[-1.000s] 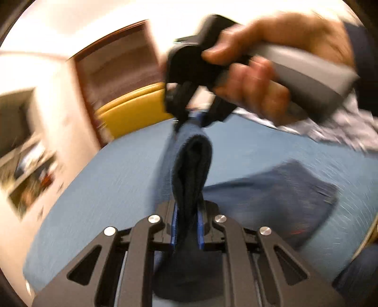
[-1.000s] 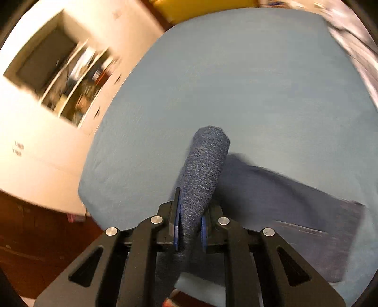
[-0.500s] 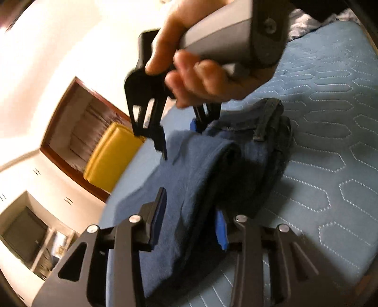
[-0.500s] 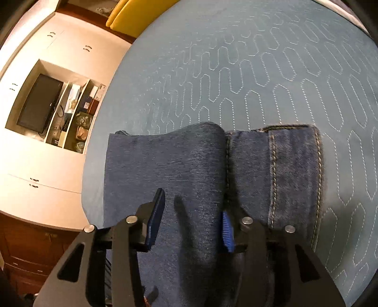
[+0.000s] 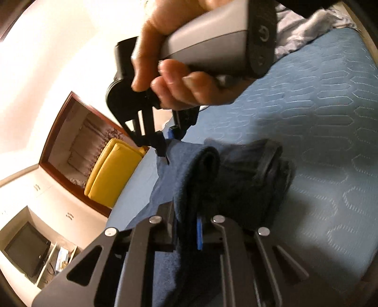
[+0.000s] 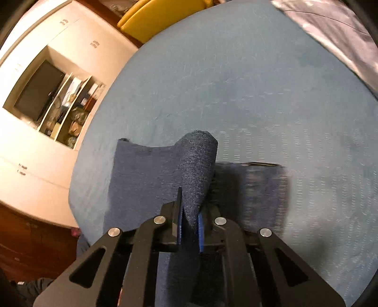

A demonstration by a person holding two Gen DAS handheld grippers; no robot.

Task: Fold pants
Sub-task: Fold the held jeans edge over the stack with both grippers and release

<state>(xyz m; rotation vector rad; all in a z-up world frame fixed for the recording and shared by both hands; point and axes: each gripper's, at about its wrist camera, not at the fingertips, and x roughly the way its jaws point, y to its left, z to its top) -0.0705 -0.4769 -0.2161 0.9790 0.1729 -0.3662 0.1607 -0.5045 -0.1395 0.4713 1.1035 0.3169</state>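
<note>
Dark blue denim pants [image 5: 226,179] lie folded on a blue quilted mattress [image 5: 319,122]. My left gripper [image 5: 186,232] is shut on a raised fold of the pants near their close edge. My right gripper [image 6: 190,230] is shut on another raised fold [image 6: 198,165] of the pants, with the rest of the denim [image 6: 259,186] flat on the mattress [image 6: 236,94] beyond. In the left wrist view the right gripper [image 5: 169,144], held by a hand, meets the far edge of the pants.
A yellow chair [image 5: 111,174] stands past the mattress, also in the right wrist view [image 6: 156,14]. A wall cabinet with a screen [image 6: 40,92] and shelves is at left. Pale crumpled cloth [image 6: 335,30] lies at the mattress's far right.
Half a second ago both grippers were open over the folded pants. Now both have shut on a fold of denim and lifted it slightly.
</note>
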